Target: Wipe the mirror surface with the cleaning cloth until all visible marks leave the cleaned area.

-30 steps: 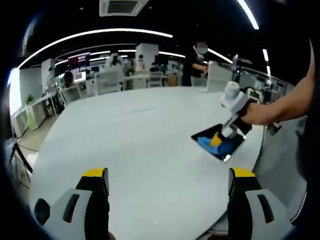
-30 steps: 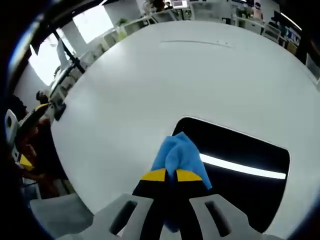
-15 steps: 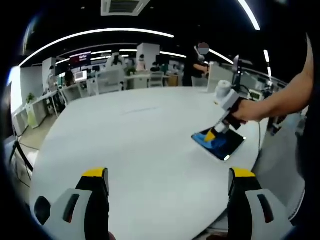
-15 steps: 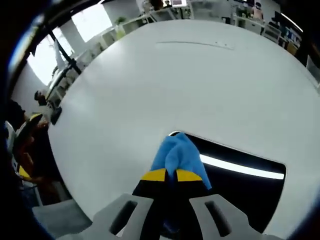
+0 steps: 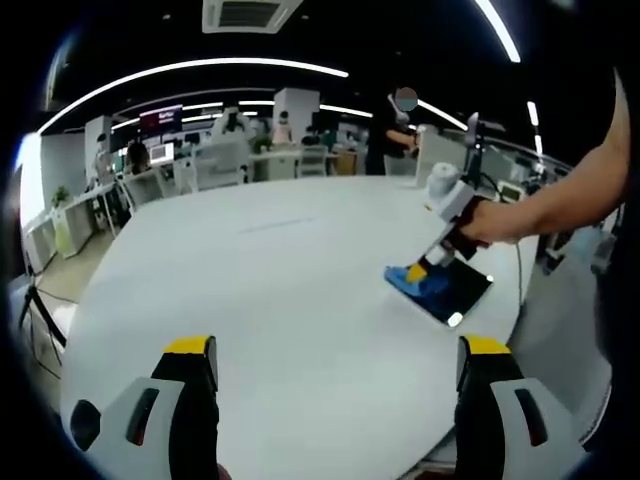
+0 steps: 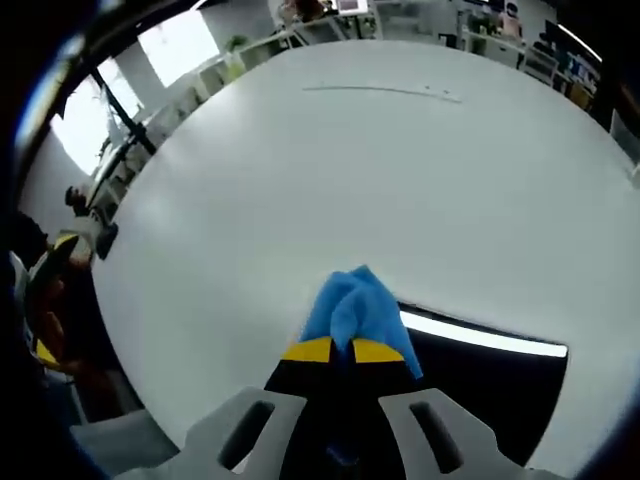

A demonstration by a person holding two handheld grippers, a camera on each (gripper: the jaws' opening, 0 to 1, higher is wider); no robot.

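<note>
A dark rectangular mirror point(image 5: 452, 293) lies flat on the round white table point(image 5: 270, 290), near its right edge. My right gripper point(image 5: 418, 270) is shut on a blue cleaning cloth point(image 5: 418, 281) and presses it onto the mirror's left end. In the right gripper view the blue cloth point(image 6: 352, 308) bunches out past my closed right gripper point(image 6: 345, 350), over the near-left corner of the mirror point(image 6: 490, 375), which reflects a bright ceiling light strip. My left gripper point(image 5: 335, 362) hovers open over the table's near side, holding nothing.
A person's arm point(image 5: 560, 205) holds the right gripper from the right. Desks, chairs and monitors point(image 5: 220, 155) stand behind the table, with a person point(image 5: 395, 125) standing at the back. The table's edge point(image 6: 120, 320) falls away to the left in the right gripper view.
My right gripper has slid the cloth leftward across the mirror to its left end. The left gripper has stayed still and open.
</note>
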